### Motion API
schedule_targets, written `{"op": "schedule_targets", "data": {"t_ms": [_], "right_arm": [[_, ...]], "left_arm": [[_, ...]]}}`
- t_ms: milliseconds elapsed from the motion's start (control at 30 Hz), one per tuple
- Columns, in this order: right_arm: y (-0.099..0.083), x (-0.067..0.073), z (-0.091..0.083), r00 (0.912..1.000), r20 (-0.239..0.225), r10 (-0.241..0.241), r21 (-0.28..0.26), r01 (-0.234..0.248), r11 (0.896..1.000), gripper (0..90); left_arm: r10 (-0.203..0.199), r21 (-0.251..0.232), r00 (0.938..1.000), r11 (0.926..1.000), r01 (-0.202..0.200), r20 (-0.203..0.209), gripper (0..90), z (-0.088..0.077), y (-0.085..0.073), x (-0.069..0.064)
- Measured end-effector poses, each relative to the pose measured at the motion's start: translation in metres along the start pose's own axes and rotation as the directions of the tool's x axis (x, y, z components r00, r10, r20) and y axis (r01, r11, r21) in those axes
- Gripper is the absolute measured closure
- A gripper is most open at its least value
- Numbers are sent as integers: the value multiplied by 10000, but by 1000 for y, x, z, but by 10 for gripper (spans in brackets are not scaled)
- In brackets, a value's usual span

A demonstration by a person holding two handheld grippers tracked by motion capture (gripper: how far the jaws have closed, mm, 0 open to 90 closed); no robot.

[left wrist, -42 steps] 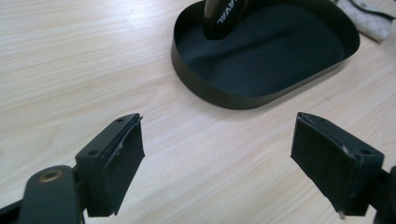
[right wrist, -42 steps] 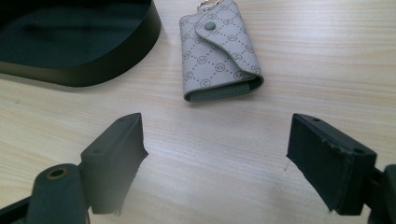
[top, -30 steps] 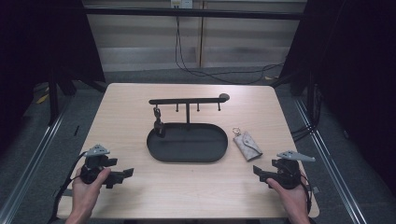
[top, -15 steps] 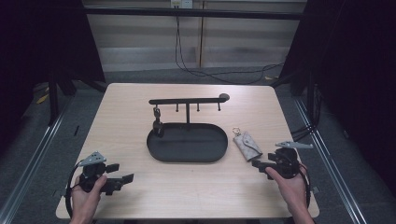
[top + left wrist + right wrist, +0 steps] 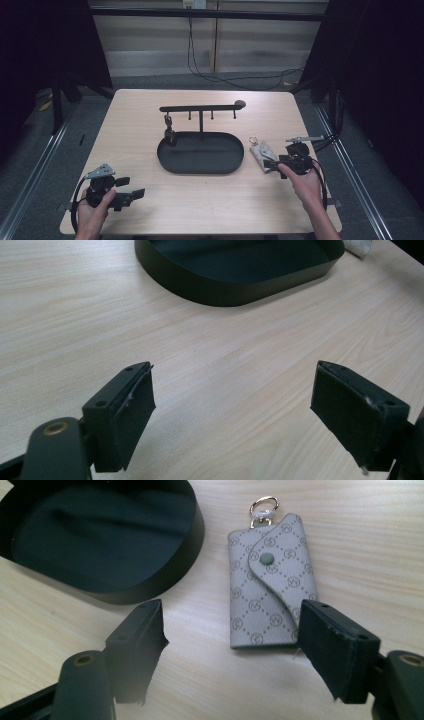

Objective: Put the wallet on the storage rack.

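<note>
A grey patterned key pouch with a gold ring lies flat on the wooden table, just right of a black oval tray. From the tray's back rises a black rack with pegs, and a small dark item hangs at its left end. My right gripper is open, its jaws low over the table at the pouch's near end. My left gripper is open over bare wood at the table's front left, holding nothing.
The table's front edge is close behind both hands. Dark floor and metal rails surround the table. Cables lie on the floor beyond the far edge.
My right gripper has moved forward and left to the pouch's near end. My left gripper has drawn back a little toward the front left corner.
</note>
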State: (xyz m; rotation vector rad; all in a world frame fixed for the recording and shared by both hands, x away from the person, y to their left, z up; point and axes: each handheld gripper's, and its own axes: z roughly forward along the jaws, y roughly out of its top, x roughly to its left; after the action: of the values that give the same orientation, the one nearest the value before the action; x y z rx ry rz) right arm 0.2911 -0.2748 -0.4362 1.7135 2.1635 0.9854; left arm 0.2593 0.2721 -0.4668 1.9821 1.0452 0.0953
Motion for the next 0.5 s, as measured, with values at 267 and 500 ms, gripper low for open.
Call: {"op": "schedule_targets", "data": {"t_ms": [267,500], "right_arm": [[18,-1,10,9998,215,-57,871,39,9962,210],[32,-1,17,9980,486,-396,1464,321,9887,219]], "left_arm": [[81,65,10000,9999,-81,33,173,-1,0,-1],[28,149,10000,9999,-29,32,182,0,0,2]]}}
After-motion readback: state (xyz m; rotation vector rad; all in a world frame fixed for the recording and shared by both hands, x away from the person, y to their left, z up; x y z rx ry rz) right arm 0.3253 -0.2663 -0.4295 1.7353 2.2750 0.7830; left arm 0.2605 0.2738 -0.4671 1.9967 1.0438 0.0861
